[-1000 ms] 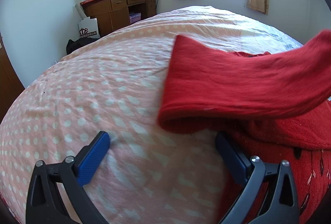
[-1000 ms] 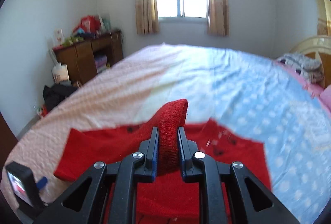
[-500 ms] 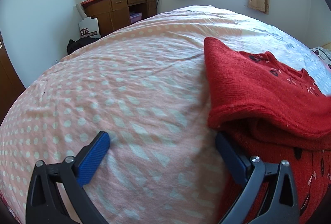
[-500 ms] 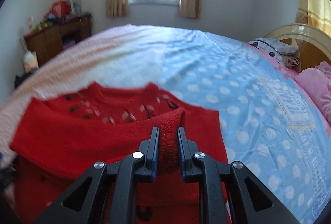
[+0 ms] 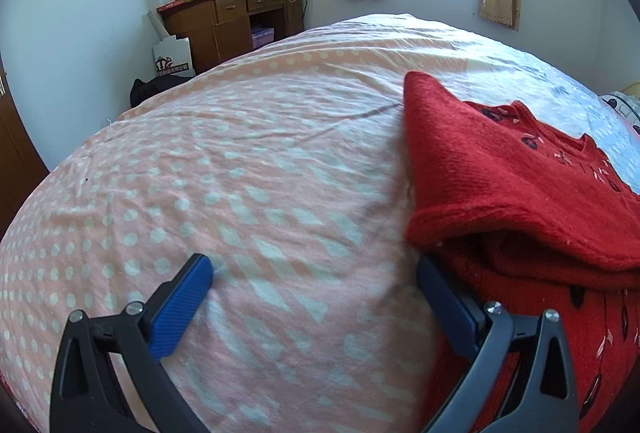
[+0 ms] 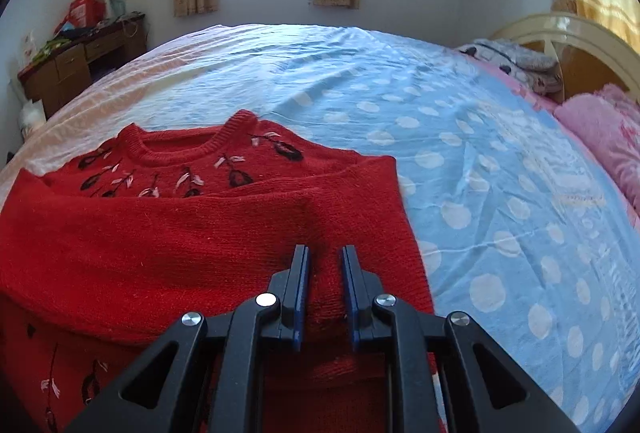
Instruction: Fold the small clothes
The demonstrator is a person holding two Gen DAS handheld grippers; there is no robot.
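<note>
A small red knitted sweater (image 6: 180, 225) with embroidered leaves lies on the bed, neck towards the window. One sleeve (image 6: 160, 245) is folded across its chest. My right gripper (image 6: 324, 253) is shut on the end of that sleeve, low over the sweater's right side. In the left wrist view the sweater (image 5: 520, 185) lies at the right, the folded sleeve on top. My left gripper (image 5: 316, 273) stands wide open over the pink sheet, its right finger against the sweater's left edge, nothing between the fingers.
The bed sheet is pink with white dots (image 5: 240, 193) on the left and blue with dots (image 6: 480, 153) on the right. Pillows (image 6: 600, 129) and a headboard (image 6: 560, 33) lie at the far right. A wooden desk (image 5: 232, 21) stands by the wall at the left.
My right gripper has carried the sleeve down and across the sweater's chest, so it now lies flat on the body. The left gripper has not moved.
</note>
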